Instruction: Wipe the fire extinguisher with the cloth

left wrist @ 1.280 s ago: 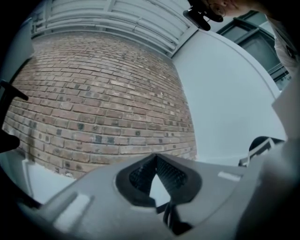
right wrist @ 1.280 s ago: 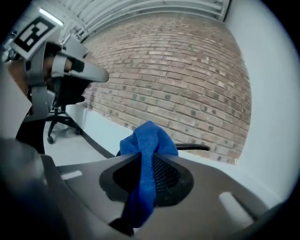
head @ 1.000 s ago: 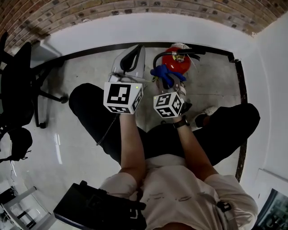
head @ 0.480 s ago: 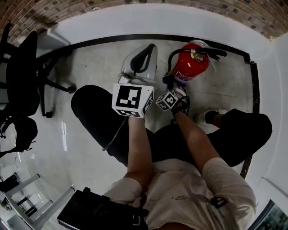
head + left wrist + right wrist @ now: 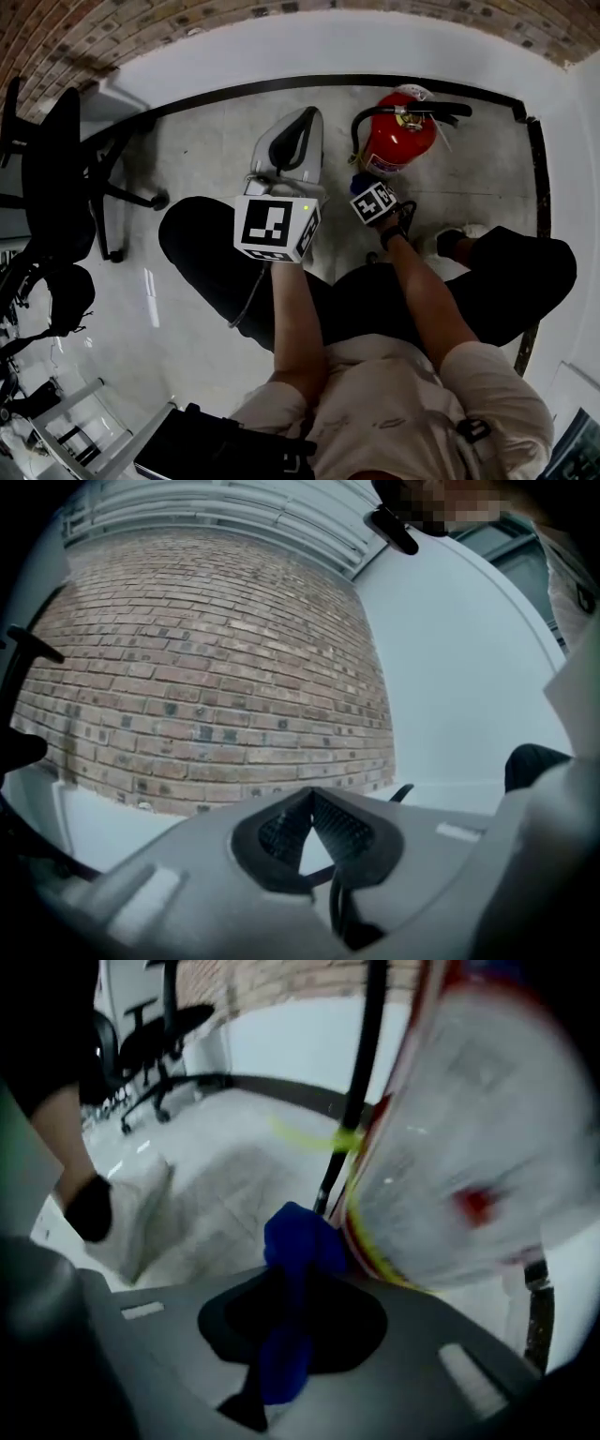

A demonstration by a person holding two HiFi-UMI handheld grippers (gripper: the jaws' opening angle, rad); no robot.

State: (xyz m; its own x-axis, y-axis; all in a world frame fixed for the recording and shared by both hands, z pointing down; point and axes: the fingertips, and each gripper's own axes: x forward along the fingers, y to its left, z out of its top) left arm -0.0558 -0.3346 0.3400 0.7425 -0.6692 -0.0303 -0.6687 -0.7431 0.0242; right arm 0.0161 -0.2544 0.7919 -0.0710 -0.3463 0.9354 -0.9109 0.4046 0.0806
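Note:
A red fire extinguisher [image 5: 398,139] stands on the floor by the white wall, its black hose [image 5: 370,114] looping to its left. My right gripper [image 5: 364,185] is low against its left side, shut on a blue cloth [image 5: 359,179]. In the right gripper view, the blue cloth [image 5: 295,1241] bunches out of the jaws of the right gripper [image 5: 295,1293] and presses beside the extinguisher's blurred white label [image 5: 469,1147] and hose [image 5: 352,1101]. My left gripper [image 5: 302,122] is held left of the extinguisher, apart from it. It points at a brick wall, and the left gripper [image 5: 311,797] has its tips together with nothing held.
A black office chair [image 5: 56,159] stands at the left. A black baseboard [image 5: 234,91] runs along the white wall. The person's legs in black trousers [image 5: 216,253] and a shoe [image 5: 459,236] flank the extinguisher. A dark case [image 5: 216,450] lies at the bottom.
The right gripper has carried the blue cloth from near the extinguisher's valve down its left side to low on the body. The left gripper has hardly moved.

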